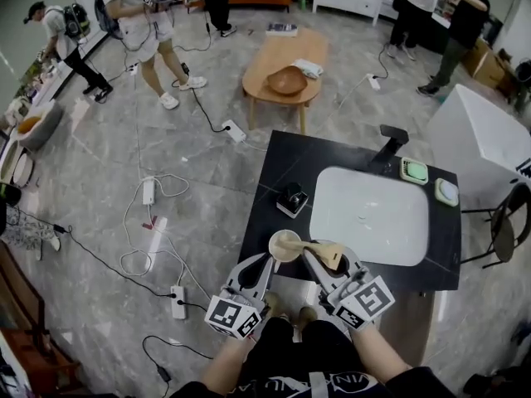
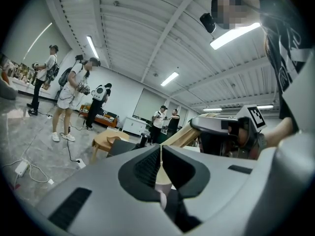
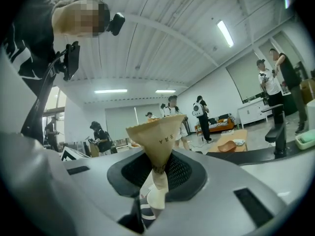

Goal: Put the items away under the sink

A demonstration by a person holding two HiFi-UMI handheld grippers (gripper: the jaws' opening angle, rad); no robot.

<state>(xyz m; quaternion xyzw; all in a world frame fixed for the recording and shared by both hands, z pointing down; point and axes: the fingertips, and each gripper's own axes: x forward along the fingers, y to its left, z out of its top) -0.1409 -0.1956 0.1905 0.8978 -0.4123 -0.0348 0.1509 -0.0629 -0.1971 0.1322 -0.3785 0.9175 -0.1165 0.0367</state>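
Head view shows both grippers held level over the front edge of the black counter [image 1: 274, 168], just before the white sink [image 1: 369, 214]. The left gripper [image 1: 270, 261] has its jaws pinched almost together on what looks like the thin wall of a pale cup [image 1: 284, 245]. Its own view shows only a sliver of pale material between the pads. The right gripper [image 1: 319, 259] is clamped narrowly on the pointed lower part of a tan paper cone [image 3: 156, 136], with the flared mouth standing free above the jaws. From overhead the cone [image 1: 328, 254] lies just beside the cup, and I cannot tell whether the two touch. Both items look like thin paper, so I judge them very light, soft and easy to crush or crease, and not slippery. They need only a gentle squeeze. The cone is best held where it is now, low on the doubled, stiffer part, because a grip on the open rim would fold it flat. The cup is best held with one pad inside the wall and one outside, near the rim, where the rolled edge gives some stiffness. The space under the sink shows in no view. It must be below the counter front, so each item will have to be carried down without knocking its open mouth against the edge.
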